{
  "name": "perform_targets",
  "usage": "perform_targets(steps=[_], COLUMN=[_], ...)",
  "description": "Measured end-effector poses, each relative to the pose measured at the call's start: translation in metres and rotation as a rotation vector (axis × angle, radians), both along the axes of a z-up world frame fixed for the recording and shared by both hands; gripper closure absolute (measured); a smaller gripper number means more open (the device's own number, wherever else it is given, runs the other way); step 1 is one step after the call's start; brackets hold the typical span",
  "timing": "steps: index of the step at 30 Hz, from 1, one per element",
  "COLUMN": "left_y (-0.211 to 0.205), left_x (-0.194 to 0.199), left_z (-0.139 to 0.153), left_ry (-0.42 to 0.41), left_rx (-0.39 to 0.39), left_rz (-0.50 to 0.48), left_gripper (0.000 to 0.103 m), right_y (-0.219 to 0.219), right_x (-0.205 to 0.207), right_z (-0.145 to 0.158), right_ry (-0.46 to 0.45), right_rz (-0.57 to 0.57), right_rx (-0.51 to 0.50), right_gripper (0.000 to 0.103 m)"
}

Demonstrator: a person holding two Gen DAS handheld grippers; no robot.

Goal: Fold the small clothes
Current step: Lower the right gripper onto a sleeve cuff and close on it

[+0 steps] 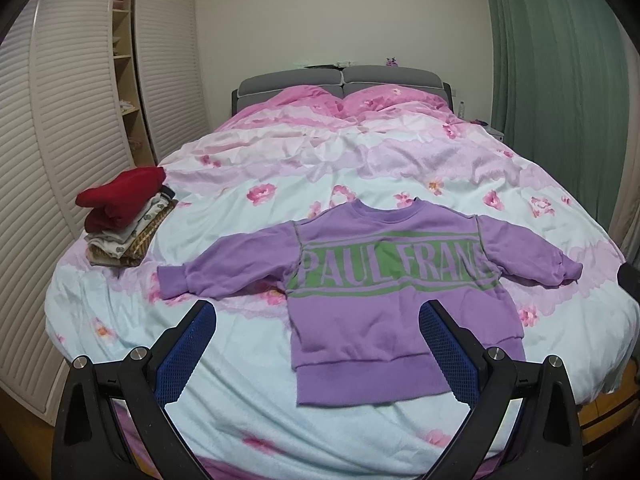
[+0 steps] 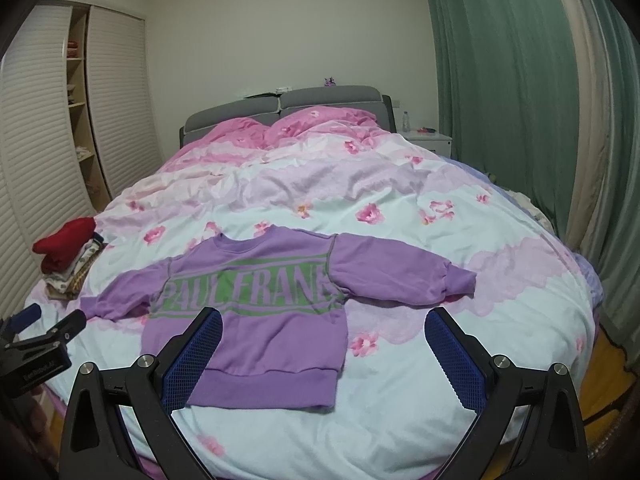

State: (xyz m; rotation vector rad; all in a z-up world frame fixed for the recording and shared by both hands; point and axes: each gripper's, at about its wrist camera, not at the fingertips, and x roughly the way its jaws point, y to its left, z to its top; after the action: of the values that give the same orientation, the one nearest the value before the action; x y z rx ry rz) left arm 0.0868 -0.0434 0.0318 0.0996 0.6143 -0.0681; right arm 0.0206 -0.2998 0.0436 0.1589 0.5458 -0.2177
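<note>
Both claws hang above the near edge of the bed, fingers spread wide and gripping nothing: left claw (image 1: 316, 354) over the hem's left side, right claw (image 2: 324, 358) just right of the hem. Beyond them the sweater (image 1: 384, 300) lies face up and flat on the bed (image 1: 240, 400), sleeves spread out sideways, probably so each can be pinched and folded inward. A pile (image 1: 124, 220) of folded clothes sits at the bed's left edge, likely where it goes after folding
</note>
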Motion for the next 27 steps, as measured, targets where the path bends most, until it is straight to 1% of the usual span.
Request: perform_targets(steps=[5, 9, 10, 12, 16, 21, 24, 27], left_y=[-0.022, -0.046, -0.058, -0.075, -0.121, -0.167, -0.191, -0.211], left_x=[0.025, 0.047, 0.055, 0.066, 0.090, 0.114, 0.127, 0.137], left_z=[-0.006, -0.008, -0.008, -0.008, -0.011, -0.025, -0.038, -0.052], left_ry=[0.002, -0.007, -0.014, -0.026, -0.052, -0.041, -0.020, 0.012], left_rx=[0.000, -0.006, -0.006, -0.004, 0.004, 0.014, 0.026, 0.036], left_rz=[-0.033, -0.065, -0.080, -0.101, -0.154, -0.197, -0.217, -0.231], left_gripper=[0.000, 0.000, 0.000, 0.000, 0.000, 0.000, 0.000, 0.000], right_y=[-0.025, -0.056, -0.068, -0.088, -0.132, -0.194, -0.230, -0.256], right_x=[0.015, 0.030, 0.035, 0.042, 0.057, 0.080, 0.097, 0.115], right_z=[-0.010, -0.014, -0.016, -0.020, -0.034, -0.066, -0.089, -0.109], right_ry=[0.017, 0.010, 0.006, 0.009, 0.019, 0.060, 0.082, 0.116], right_rz=[-0.044, -0.112, -0.136, -0.175, -0.262, -0.361, -0.393, -0.403], right_rx=[0.039, 0.063, 0.075, 0.094, 0.143, 0.217, 0.283, 0.334], right_gripper=[0.001, 0.002, 0.003, 0.011, 0.020, 0.037, 0.041, 0.043])
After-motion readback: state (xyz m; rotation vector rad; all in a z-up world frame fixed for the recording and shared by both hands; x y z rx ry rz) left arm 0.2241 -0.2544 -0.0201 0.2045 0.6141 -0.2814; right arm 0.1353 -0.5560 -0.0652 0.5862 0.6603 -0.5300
